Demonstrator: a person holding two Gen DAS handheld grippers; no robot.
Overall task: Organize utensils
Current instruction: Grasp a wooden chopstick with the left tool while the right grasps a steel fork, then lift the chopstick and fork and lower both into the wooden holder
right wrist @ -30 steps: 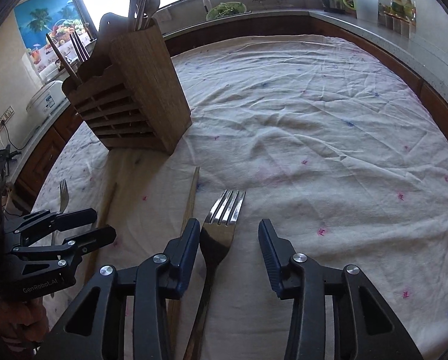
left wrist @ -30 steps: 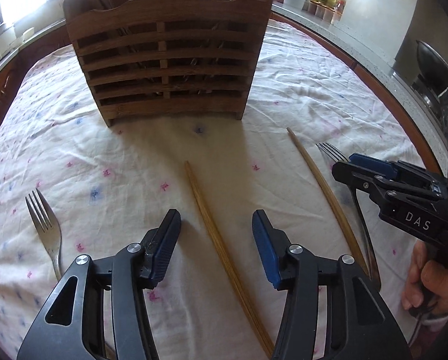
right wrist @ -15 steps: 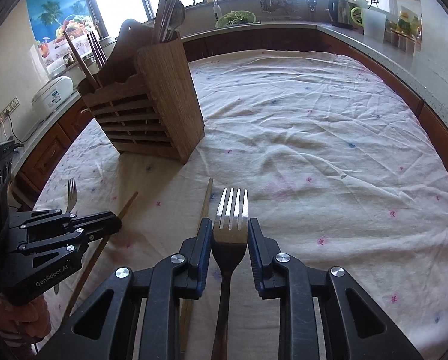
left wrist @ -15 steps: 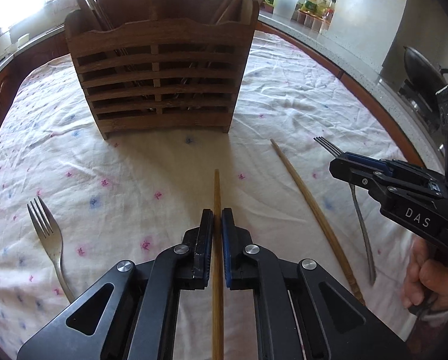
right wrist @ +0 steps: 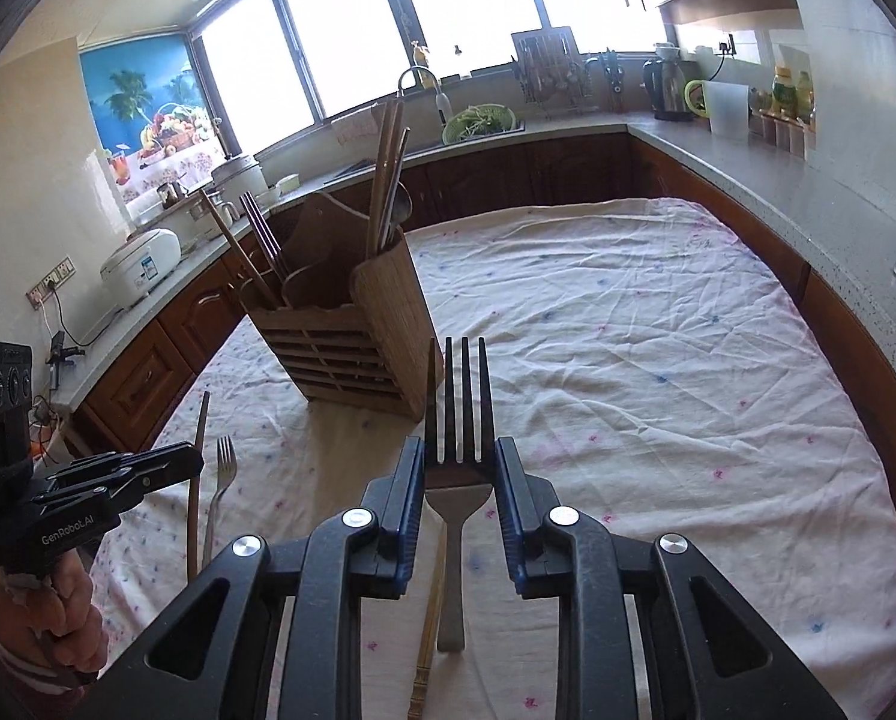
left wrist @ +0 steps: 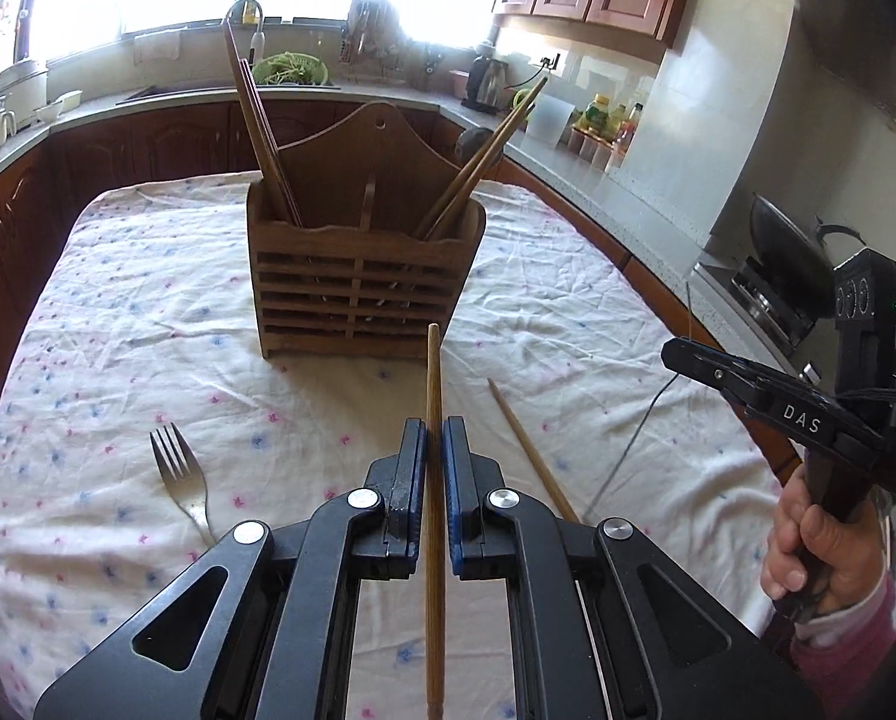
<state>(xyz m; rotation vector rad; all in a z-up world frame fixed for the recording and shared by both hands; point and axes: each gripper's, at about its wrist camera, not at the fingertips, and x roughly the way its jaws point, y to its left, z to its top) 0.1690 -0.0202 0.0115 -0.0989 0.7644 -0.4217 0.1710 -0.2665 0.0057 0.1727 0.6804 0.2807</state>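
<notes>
My left gripper (left wrist: 434, 441) is shut on a wooden chopstick (left wrist: 433, 378) and holds it raised, tip toward the slatted wooden utensil holder (left wrist: 360, 294). My right gripper (right wrist: 458, 459) is shut on a metal fork (right wrist: 458, 414), lifted above the cloth, tines forward toward the holder (right wrist: 351, 348). A second chopstick (left wrist: 529, 450) lies on the cloth right of my left gripper. Another fork (left wrist: 180, 477) lies on the cloth to the left. The holder has chopsticks standing in both ends.
The table has a white floral cloth (left wrist: 568, 324). Kitchen counters (right wrist: 748, 156) ring the table, with a wok and stove (left wrist: 790, 264) at right. In the right wrist view the left gripper (right wrist: 117, 480) is at lower left, near the lying fork (right wrist: 222, 474).
Both grippers closed, the left on the chopstick, the right on the fork, then lifted them off the cloth and rose, so the holder now looks farther off.
</notes>
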